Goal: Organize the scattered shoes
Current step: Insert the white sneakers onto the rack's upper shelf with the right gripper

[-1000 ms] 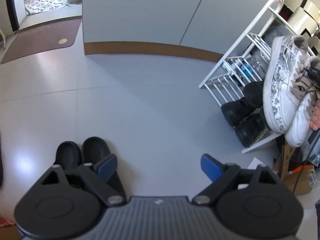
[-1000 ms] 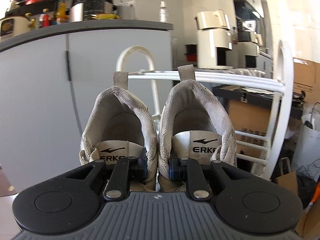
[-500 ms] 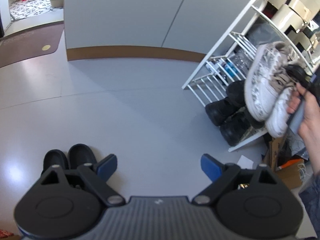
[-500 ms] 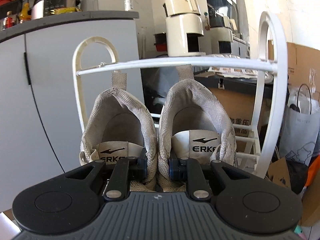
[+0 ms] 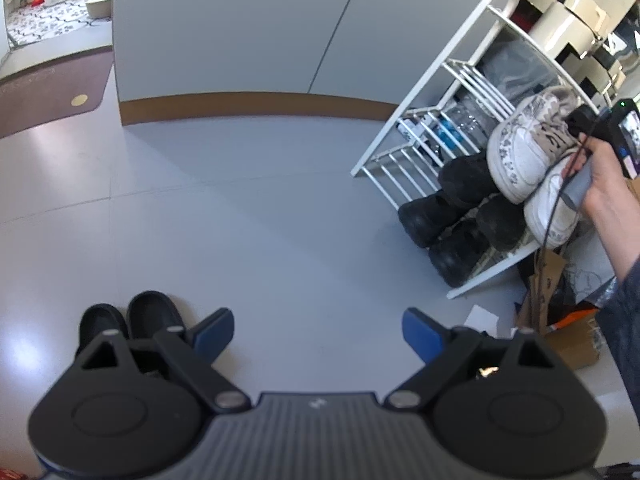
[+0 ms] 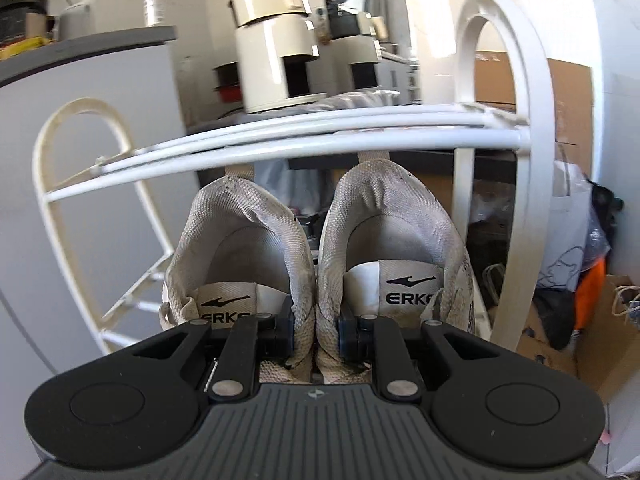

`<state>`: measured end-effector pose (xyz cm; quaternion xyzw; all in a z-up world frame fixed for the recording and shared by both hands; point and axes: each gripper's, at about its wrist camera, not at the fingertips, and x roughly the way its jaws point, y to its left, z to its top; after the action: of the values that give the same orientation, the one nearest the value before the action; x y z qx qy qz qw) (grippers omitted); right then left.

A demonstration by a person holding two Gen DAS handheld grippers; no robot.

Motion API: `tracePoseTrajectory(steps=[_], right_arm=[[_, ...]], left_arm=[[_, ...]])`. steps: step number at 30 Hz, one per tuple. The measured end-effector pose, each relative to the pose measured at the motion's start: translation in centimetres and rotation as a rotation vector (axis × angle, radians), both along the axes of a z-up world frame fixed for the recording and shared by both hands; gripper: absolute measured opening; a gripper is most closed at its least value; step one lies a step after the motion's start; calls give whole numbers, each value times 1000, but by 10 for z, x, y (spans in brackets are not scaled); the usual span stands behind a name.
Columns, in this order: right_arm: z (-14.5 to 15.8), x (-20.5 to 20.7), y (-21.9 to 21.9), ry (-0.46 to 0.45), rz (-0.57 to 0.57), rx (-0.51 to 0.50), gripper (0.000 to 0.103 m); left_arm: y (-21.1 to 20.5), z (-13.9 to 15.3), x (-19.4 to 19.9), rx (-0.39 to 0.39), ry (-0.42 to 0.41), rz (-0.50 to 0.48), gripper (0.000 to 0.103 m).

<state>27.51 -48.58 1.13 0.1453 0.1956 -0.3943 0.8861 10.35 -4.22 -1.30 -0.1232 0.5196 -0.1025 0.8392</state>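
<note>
While the right tool (image 6: 316, 336) is pinching the inner collars of the white sneakers (image 6: 316, 248) together, heels toward the lens and toes pointing away, the pair is hanging at mid-frame just under the white shoe rack (image 6: 304, 136) top rail. Lower left in the other view, the left tool (image 5: 316, 330) is gaping empty beside the black slippers (image 5: 132, 320) on the floor. Farther off at right, black shoes (image 5: 452, 216) are filling the rack's bottom tier.
</note>
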Motion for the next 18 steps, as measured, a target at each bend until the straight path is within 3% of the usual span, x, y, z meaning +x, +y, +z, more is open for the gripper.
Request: tracePoseTrajectory(steps=[9,18], right_arm=[[10,28,-27,5,-62,22,21],[19,60,-41,21,-95,19,21]], left_arm=[[18,-1,11,4,-3,63,93],[6,1,16,-48,-18,29,93]])
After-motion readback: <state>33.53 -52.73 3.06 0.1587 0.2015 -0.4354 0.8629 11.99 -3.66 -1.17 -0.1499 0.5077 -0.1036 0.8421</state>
